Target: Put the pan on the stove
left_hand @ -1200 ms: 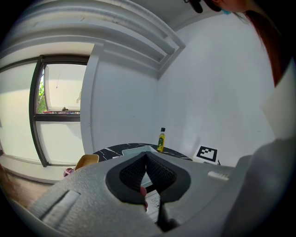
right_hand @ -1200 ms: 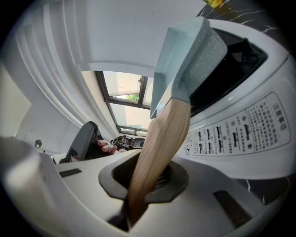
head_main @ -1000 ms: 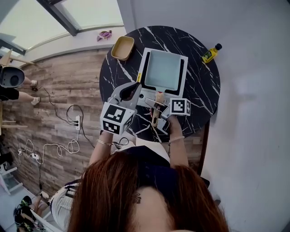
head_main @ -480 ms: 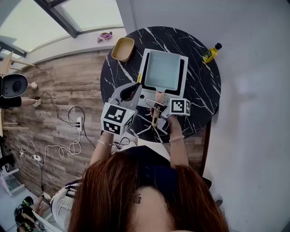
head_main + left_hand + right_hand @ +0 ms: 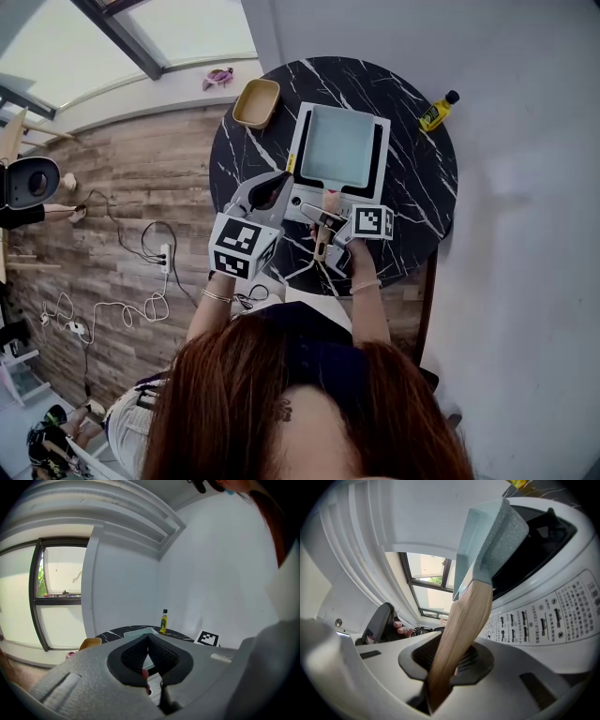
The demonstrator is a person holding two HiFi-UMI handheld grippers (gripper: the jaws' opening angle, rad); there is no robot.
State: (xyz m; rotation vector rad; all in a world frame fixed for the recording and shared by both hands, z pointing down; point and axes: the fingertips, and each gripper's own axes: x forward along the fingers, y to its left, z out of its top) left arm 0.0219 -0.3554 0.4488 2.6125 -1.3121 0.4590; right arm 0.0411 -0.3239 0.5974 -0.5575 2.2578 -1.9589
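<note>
**Release on the stove.** My right gripper [image 5: 450,660] has just been easing its jaws apart around the wooden handle [image 5: 461,630] of the pale blue pan [image 5: 487,531]. The handle lies between the pads, but they do not look to pinch it, and a gap shows beside it.

Straight ahead of that gripper the pan rests square on the white stove [image 5: 543,616]. Its body is over the dark cooking top, and its handle reaches back over the control panel toward me.

To the left, my left gripper [image 5: 148,637] hovers with its jaws closed tip to tip on nothing, pointing over the stove's near left corner. Stove and pan stand on the round black marble table [image 5: 412,187].

With the pan down and the grip slack, I judge the placing done bar the withdrawal. What remains is to draw the right gripper back along the handle without dragging the pan off its seat.
</note>
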